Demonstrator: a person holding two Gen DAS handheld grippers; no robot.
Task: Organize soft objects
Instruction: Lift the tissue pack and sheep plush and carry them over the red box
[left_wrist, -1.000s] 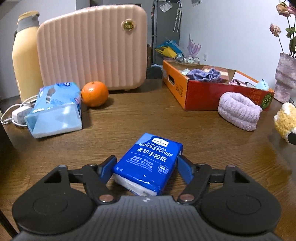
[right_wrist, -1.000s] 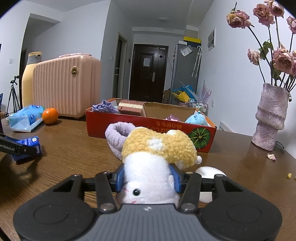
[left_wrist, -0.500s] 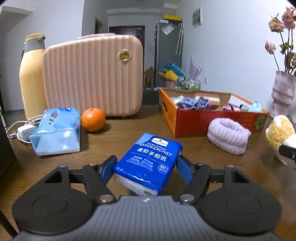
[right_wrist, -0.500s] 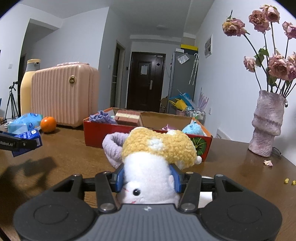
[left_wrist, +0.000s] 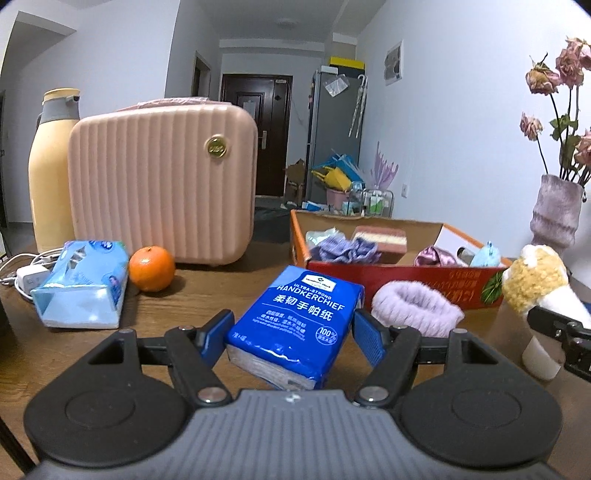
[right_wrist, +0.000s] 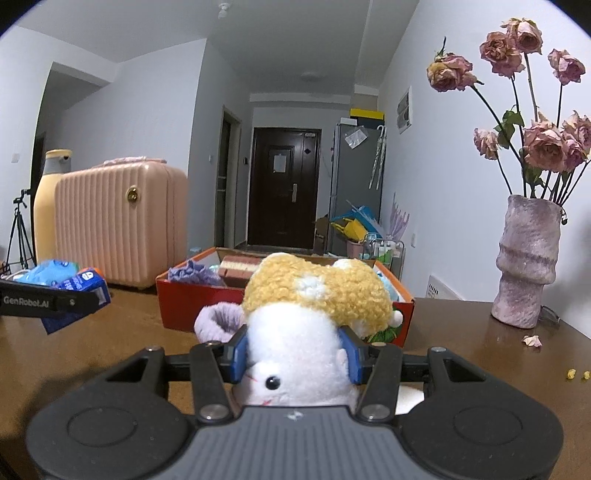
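Observation:
My left gripper (left_wrist: 291, 328) is shut on a blue handkerchief tissue pack (left_wrist: 299, 325), held above the wooden table (left_wrist: 207, 295). My right gripper (right_wrist: 295, 349) is shut on a white plush toy with a yellow curly top (right_wrist: 314, 291), also lifted. Ahead stands a red cardboard box (left_wrist: 402, 275) holding a purple cloth, a layered sponge and other soft items. A lilac fluffy band (left_wrist: 415, 308) lies on the table in front of the box. The plush toy (left_wrist: 533, 280) shows at the right edge of the left wrist view. The tissue pack (right_wrist: 79, 291) shows at the left of the right wrist view.
A pink ribbed suitcase (left_wrist: 162, 184) and a yellow flask (left_wrist: 50, 170) stand at the back left. A light blue tissue packet (left_wrist: 83, 284), an orange (left_wrist: 151, 268) and a white charger (left_wrist: 29, 275) lie left. A vase of dried roses (right_wrist: 526, 258) stands right.
My left gripper has risen off the table with the tissue pack and tilted up toward the box. The right gripper holds the plush toy almost still, tilted slightly upward.

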